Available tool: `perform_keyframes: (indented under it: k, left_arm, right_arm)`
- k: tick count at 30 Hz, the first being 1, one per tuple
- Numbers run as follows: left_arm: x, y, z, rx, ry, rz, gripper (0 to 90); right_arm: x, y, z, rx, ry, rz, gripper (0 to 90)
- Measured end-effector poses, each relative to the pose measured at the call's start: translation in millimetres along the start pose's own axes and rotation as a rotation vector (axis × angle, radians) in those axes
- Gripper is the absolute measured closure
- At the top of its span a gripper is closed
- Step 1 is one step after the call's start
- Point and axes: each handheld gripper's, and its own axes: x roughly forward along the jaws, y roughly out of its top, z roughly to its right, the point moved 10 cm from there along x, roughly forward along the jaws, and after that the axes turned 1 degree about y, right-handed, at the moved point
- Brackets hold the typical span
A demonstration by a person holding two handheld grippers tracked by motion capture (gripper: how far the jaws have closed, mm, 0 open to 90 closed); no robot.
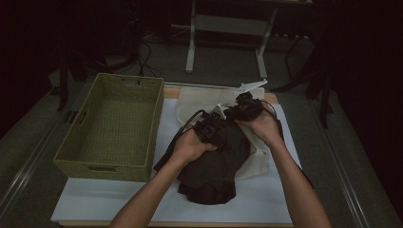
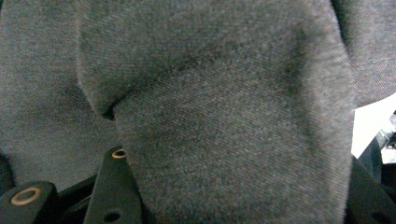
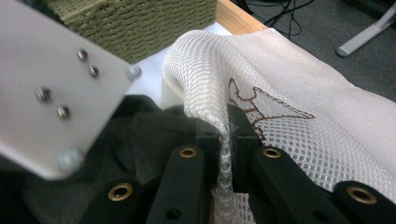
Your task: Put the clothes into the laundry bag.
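**Inspector:** High view first. What is recorded?

**Assistant:** A dark grey garment (image 1: pixel 214 164) is bunched on the white-covered counter (image 1: pixel 119 199), partly over a white mesh laundry bag (image 1: pixel 197 102). An olive woven basket (image 1: pixel 111 126) stands just beside it, to the left. The left claw (image 1: pixel 209 129) is set on the garment's upper edge; the right claw (image 1: pixel 243 109) is placed just beyond it, at the bag's edge. The two are close together.

**Inspector:** Left gripper view?

**Assistant:** A thick fold of the garment (image 2: pixel 224 121) is seen lying between the left claw's jaws and running up and away from the camera. Whether the pads press on it cannot be told, since the tips are covered by cloth.

**Inspector:** Right gripper view?

**Assistant:** The right claw (image 3: pixel 227 140) is closed on a pinched edge of the mesh bag (image 3: pixel 289 84); the netting is drawn up into a ridge between the pads. The garment (image 3: pixel 135 135) lies just left of that pinch.

**Inspector:** The governing relation?

**Assistant:** It is judged that the bag's mouth is held by the right claw directly ahead of the garment, so the garment would be fed forward by the nearer left hand.
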Motion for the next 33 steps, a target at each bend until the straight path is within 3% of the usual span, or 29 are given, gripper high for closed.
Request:
perform_keyframes:
  k: [2, 7, 9, 13, 17, 20, 22, 27, 29, 30, 33]
  left_arm:
    - [-0.1, 1.6, -3.2, -0.013, 0.001, 0.014, 49.1]
    - [-12.1, 5.2, -24.0, -0.126, 0.028, 0.08, 49.3]
    - [-14.9, 4.3, -31.7, -0.171, 0.034, 0.08, 49.3]
    - [-14.8, 2.2, -39.2, -0.21, 0.047, 0.09, 49.3]
    - [-0.8, 2.7, -31.1, -0.183, 0.039, 0.131, 48.0]
    - [23.3, -0.4, -32.6, -0.184, 0.061, 0.113, 43.9]
    - [30.5, -2.1, -34.9, -0.188, 0.054, 0.109, 40.8]
    - [27.8, -7.4, -38.1, -0.184, 0.035, 0.105, 29.9]
    - [25.7, -9.2, -36.4, -0.162, 0.042, 0.111, 21.3]
    - [22.7, -13.8, -34.3, -0.122, 0.067, 0.119, 16.5]
    - [18.3, -21.8, -30.7, -0.098, 0.083, 0.148, 13.3]
  right_arm:
    - [-0.1, -0.1, -1.4, 0.002, 0.001, 0.0, 86.0]
    - [-1.8, -2.1, 0.1, -0.002, -0.001, -0.004, 86.0]
    - [-2.1, -2.2, -0.7, 0.002, 0.002, -0.003, 86.0]
    - [0.3, -1.0, -5.1, -0.007, 0.014, 0.002, 85.9]
    - [3.7, 0.5, -7.4, -0.004, 0.027, 0.009, 85.9]
    - [10.1, -6.1, -2.3, -0.001, 0.006, -0.033, 85.9]
    - [14.4, -12.5, 0.0, -0.003, -0.004, -0.057, 85.9]
    - [16.4, -19.5, 4.3, 0.017, 0.005, -0.055, 85.7]
    - [16.4, -19.9, 4.7, 0.019, 0.006, -0.056, 85.7]
    - [16.4, -19.8, 4.3, 0.016, 0.005, -0.053, 85.6]
    - [16.2, -19.9, 3.9, 0.006, 0.002, -0.054, 85.5]
